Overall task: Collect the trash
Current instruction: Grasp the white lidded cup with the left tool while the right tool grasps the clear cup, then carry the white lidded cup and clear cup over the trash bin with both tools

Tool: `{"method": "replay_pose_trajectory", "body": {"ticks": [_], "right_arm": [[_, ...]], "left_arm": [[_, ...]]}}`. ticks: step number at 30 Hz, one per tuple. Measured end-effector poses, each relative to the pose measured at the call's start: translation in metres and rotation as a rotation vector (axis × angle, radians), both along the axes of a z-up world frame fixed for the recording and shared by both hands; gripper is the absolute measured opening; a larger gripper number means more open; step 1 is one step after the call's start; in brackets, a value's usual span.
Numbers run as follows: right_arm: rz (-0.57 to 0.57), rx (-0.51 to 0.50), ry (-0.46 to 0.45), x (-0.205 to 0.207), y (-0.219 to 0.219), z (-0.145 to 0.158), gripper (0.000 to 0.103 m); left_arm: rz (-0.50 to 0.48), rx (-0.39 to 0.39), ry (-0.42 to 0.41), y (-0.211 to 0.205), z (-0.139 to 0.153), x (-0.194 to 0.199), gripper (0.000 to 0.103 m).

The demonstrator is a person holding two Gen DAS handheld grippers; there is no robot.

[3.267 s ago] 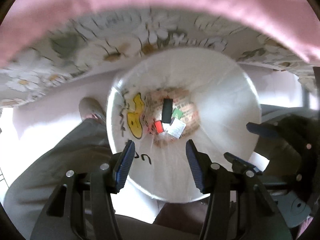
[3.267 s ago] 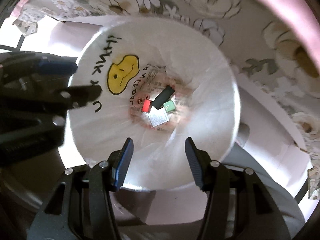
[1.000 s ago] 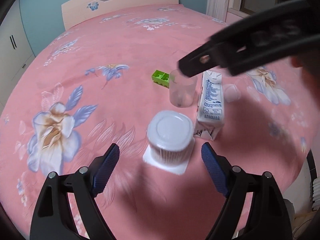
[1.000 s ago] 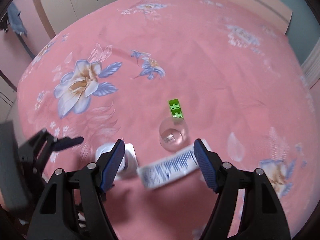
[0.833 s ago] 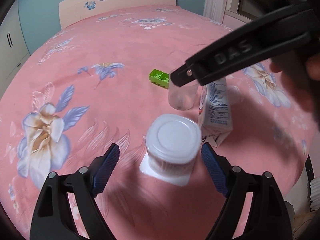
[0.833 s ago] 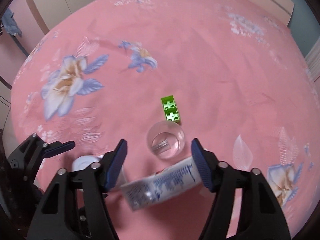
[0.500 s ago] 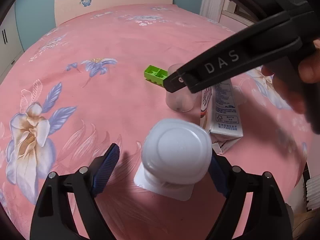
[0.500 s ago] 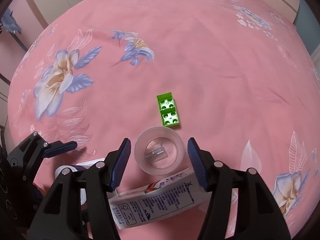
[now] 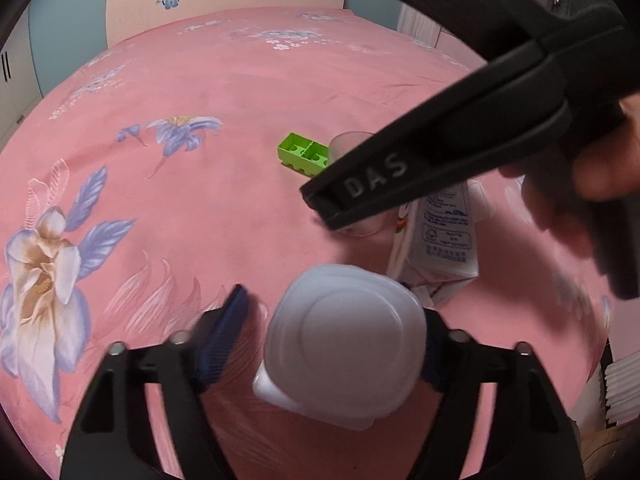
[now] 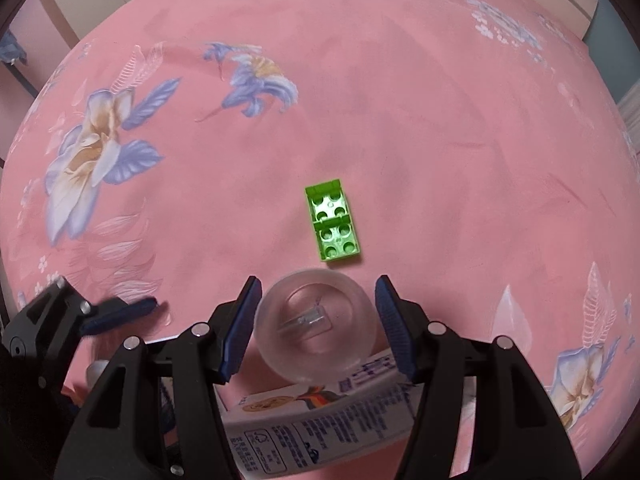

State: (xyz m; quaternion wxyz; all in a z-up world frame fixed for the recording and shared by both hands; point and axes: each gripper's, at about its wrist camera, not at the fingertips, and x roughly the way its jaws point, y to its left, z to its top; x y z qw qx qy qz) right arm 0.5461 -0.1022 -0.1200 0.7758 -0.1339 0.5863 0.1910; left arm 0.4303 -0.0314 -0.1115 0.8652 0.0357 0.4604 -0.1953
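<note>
Even, soft indoor light, no hard glare. Heavy fisheye warp: bedspread (image 10: pixel 400 92) bulges, black vignette at corners. Motion blur on left gripper (image 9: pixel 332 340), its left pad smeared. Soft shadows under white tub (image 9: pixel 344 344) and carton (image 9: pixel 444 232). Right view sharp mid-frame; nearest carton print soft.

Left wrist view: rides its tool, looks steeply down and forward across the pink bedspread (image 9: pixel 240 80), headboard (image 9: pixel 224 4) at 12 o'clock; white tub (image 9: pixel 344 356) very close at 6. Right wrist view: nearly straight down, close over the clear cup (image 10: pixel 316 326). Shared by the 2 views: cup (image 9: pixel 352 144), green brick (image 9: pixel 304 156) (image 10: pixel 334 224), carton (image 9: pixel 444 236) (image 10: pixel 320 420).
</note>
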Motion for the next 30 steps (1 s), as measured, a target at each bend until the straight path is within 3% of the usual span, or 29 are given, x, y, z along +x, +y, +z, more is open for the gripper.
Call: {"method": "replay_pose_trajectory", "body": {"ticks": [2,4,14,23,30], "right_arm": [[-0.005,0.008,0.025,0.002,0.0,-0.006,0.048],[-0.006,0.015,0.022,0.002,-0.001,-0.006,0.048],[-0.025,0.016,-0.024,-0.006,-0.011,0.017,0.048],[-0.03,0.04,-0.138,-0.034,-0.015,0.096,0.048],[-0.015,0.045,-0.241,-0.085,-0.02,0.166,0.048]], "left_arm": [[-0.001,-0.004,0.012,-0.001,-0.004,0.003,0.057],[-0.006,-0.006,0.01,-0.001,-0.005,0.005,0.05],[-0.004,0.004,-0.034,0.007,0.013,-0.014,0.05],[0.044,0.045,-0.135,0.022,0.084,-0.037,0.049],[0.079,0.093,-0.242,0.03,0.15,-0.063,0.049]]}}
